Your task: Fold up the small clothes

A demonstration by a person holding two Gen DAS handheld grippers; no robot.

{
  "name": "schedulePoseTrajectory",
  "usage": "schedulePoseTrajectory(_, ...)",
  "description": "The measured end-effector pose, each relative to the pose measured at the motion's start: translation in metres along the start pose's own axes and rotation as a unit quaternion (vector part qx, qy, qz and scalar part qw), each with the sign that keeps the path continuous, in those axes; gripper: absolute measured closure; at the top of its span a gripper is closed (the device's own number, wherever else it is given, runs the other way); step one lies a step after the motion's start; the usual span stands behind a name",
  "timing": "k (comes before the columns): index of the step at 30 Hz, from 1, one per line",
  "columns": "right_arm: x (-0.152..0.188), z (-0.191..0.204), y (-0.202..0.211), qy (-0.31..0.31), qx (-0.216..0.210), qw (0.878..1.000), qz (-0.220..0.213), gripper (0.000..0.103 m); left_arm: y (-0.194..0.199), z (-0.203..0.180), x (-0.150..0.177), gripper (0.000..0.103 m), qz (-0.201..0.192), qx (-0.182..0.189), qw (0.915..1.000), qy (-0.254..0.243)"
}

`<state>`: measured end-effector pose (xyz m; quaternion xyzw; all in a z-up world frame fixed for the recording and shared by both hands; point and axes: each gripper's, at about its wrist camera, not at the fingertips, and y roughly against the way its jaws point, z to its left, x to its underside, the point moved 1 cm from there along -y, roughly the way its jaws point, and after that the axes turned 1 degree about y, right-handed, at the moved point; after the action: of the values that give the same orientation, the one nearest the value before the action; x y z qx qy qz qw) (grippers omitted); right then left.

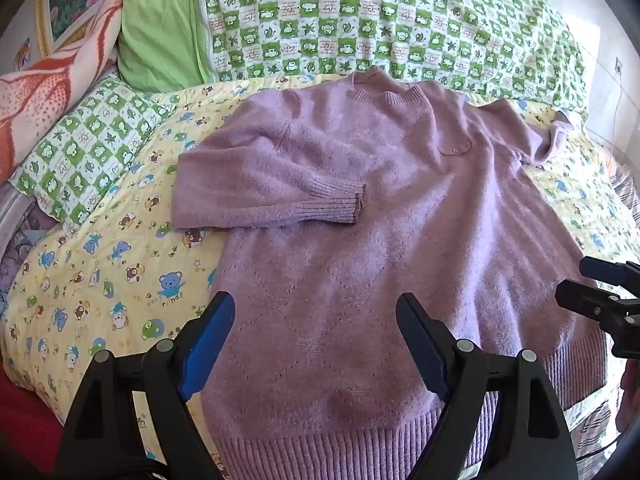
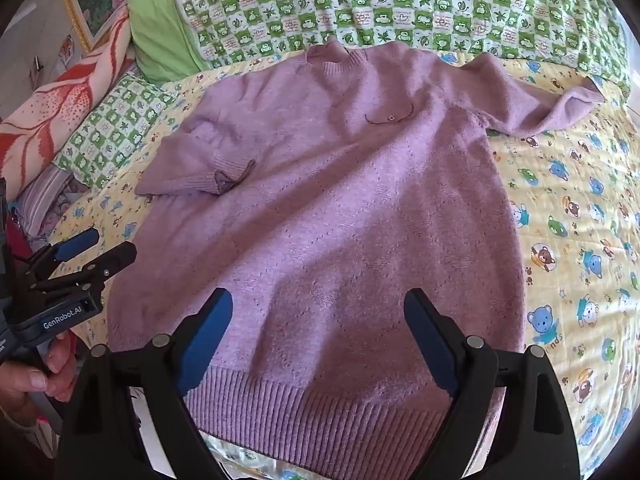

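Lilac sweater (image 1: 360, 208) spread flat on bed (image 2: 580, 240), one sleeve (image 1: 272, 188) folded inward; left tongs (image 1: 316, 344) and right tongs (image 2: 320, 340) apart, empty, above near-edge hem for folding.

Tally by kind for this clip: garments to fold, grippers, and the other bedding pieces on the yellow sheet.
Sweater: 1, lilac, one sleeve folded in
Grippers: 2, left gripper and right gripper, both open
Bedding pieces: 3, checked quilt, checked pillow, orange blanket
Total: 6

One purple sweater (image 1: 380, 216), two tongs: left (image 1: 316, 344), right (image 2: 320, 340), one checked pillow (image 1: 80, 156)
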<state>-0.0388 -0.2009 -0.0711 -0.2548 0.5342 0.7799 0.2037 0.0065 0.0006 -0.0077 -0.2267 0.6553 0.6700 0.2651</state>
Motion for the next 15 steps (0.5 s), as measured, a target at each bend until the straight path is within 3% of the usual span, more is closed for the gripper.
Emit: schedulePoseTrajectory(15, 0.0014, 0.0029, -0.0021, 0.001, -0.005, 1.0, 0.004, 0.015, -0.0033, -0.0009, -0.0013, 0.02, 0.004, -0.001, 1.0, 0.009)
